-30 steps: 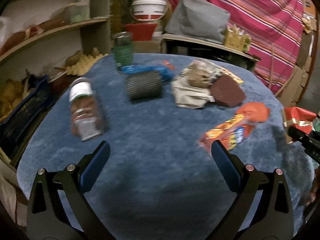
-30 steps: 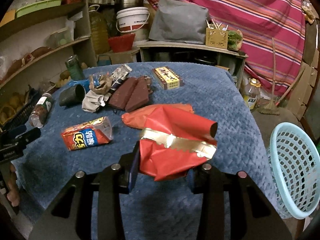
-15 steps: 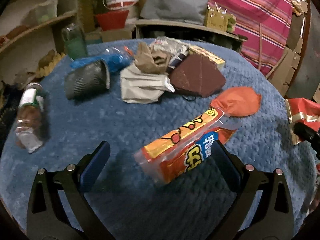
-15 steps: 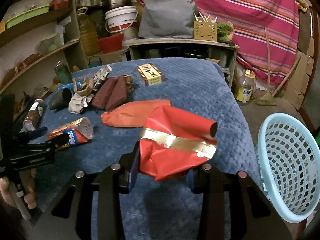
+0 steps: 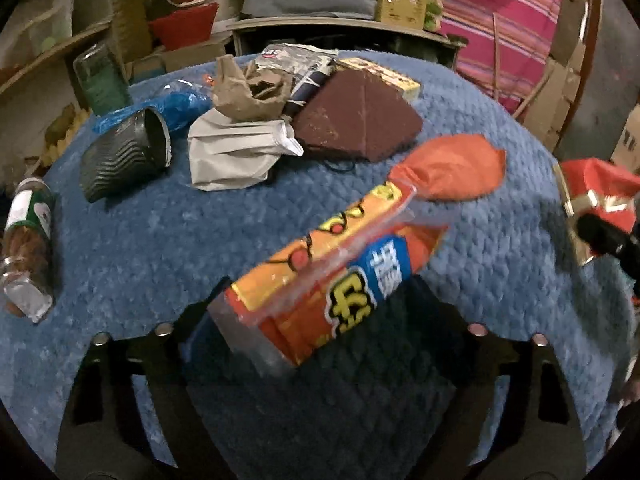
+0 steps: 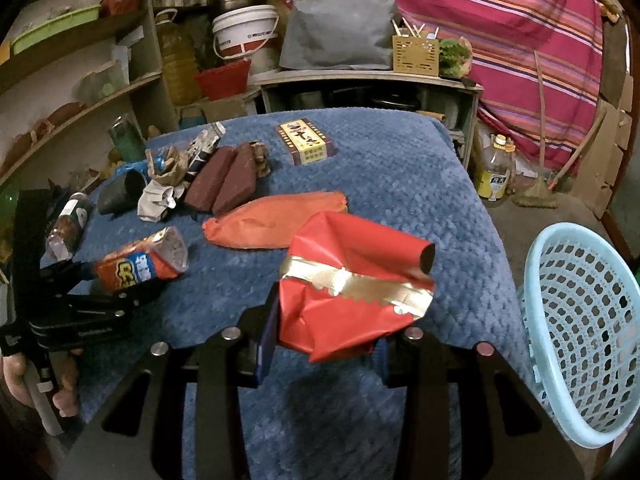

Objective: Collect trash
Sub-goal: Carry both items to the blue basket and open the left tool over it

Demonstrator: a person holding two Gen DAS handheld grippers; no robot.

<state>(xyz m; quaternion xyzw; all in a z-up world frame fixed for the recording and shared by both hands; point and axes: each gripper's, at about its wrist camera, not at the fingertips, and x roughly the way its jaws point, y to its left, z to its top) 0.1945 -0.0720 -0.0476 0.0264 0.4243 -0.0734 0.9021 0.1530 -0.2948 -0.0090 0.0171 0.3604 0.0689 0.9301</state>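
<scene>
The left gripper (image 5: 320, 320) has just been closing its jaws around the orange snack packet (image 5: 336, 280), which lies between them on the blue cloth (image 5: 200, 240); the pads do not yet visibly press it, so the grip is unfinished. To finish well, the jaws should pinch the crinkly packet near its middle, not its flimsy open end, and lift only once it stops slipping. The right gripper (image 6: 324, 356) is clenched on the crumpled red paper (image 6: 352, 296). The pale blue basket (image 6: 580, 320) waits at the near right, beyond the table edge.
</scene>
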